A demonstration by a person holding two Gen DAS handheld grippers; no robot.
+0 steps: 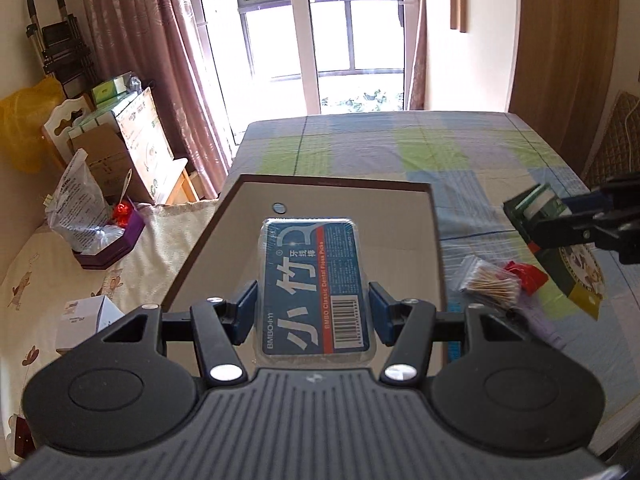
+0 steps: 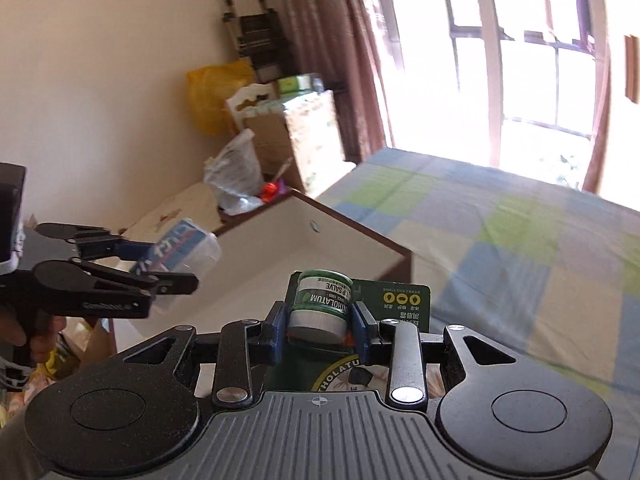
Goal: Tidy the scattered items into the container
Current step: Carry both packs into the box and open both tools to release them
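Floss box (image 1: 316,288) between left tongs (image 1: 314,312)

My way into the open box (image 1: 404,216) at twelve o'clock is unobstructed; its raised walls fence the sides. At two o'clock, cotton swabs (image 1: 490,280) and the right gripper (image 1: 548,220) crowd the bedspread (image 1: 400,140).

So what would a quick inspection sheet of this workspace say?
Surface: bed with checked sheet.
Job's things: floss box above open box; lip salve pack held; cotton swabs on bed.
Clutter: red wrapper beside swabs.
Grippers: left gripper fingers shut on floss box; right gripper shut on salve pack.
Cables: nothing seen.
Surroundings: window, curtain, cartons.
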